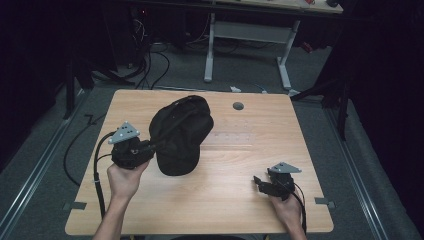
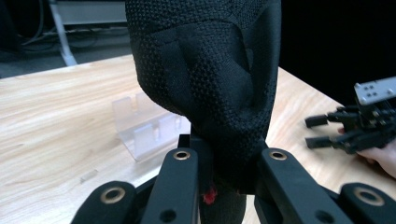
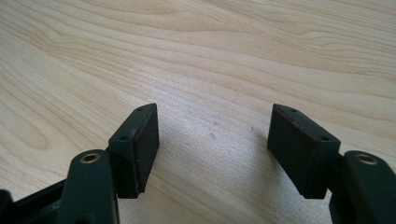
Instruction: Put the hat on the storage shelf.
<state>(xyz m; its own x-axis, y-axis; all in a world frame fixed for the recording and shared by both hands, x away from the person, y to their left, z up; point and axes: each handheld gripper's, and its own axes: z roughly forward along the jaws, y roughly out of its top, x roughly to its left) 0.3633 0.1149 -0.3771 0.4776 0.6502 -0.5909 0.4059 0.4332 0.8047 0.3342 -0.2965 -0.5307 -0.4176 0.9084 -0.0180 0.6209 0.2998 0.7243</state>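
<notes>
A black knit cap (image 1: 180, 132) hangs over the left half of the wooden table (image 1: 260, 125). My left gripper (image 1: 156, 146) is shut on its lower edge from the left. In the left gripper view the cap (image 2: 210, 70) rises from between the jaws of the left gripper (image 2: 226, 161), which pinch the fabric. My right gripper (image 1: 259, 184) rests low near the table's front right, open and apart from the cap. In the right gripper view the right gripper (image 3: 215, 135) has only bare wood between its pads. From the left gripper view, the right gripper (image 2: 322, 130) appears at the far right.
A clear plastic stand (image 2: 144, 126) sits on the table behind the cap. A grey round grommet (image 1: 238, 106) is set in the table's far side. Past the far edge stand white desk legs (image 1: 209, 50), and cables (image 1: 150, 65) lie on the floor.
</notes>
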